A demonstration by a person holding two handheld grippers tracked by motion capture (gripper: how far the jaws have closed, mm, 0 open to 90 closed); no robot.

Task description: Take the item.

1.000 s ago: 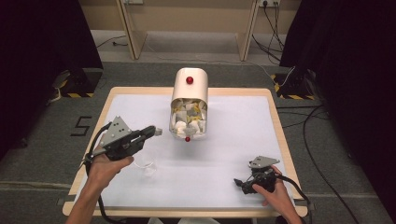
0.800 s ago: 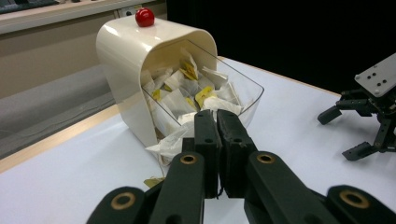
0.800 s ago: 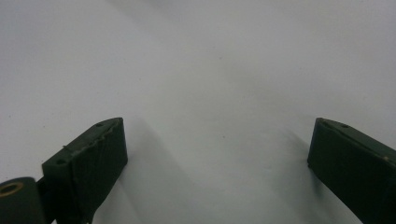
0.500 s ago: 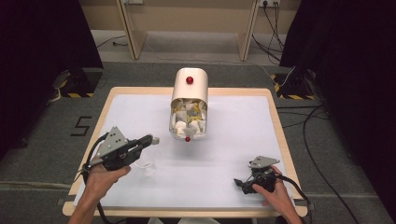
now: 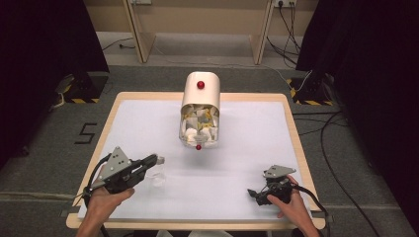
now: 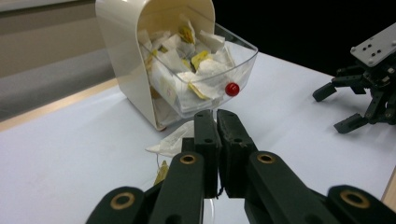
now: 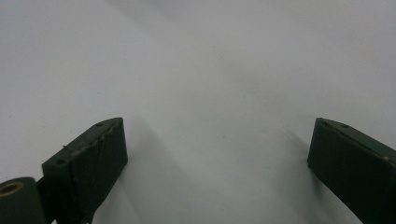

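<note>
Drawn back toward the near left corner now, left tongs (image 5: 157,159) pressed together on a tea bag (image 6: 173,139) that hangs under the tips, clear of the dispenser (image 5: 199,109) at far centre. Carried low over the desk (image 5: 237,148), likely to set down nearby. Right tongs (image 5: 253,194) spread wide, parked near right, out of the way.

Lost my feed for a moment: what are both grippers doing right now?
Left gripper: shut; a tea bag hangs just beyond its tips, but whether it is gripped cannot be told.
Right gripper: open, holding nothing.
</note>
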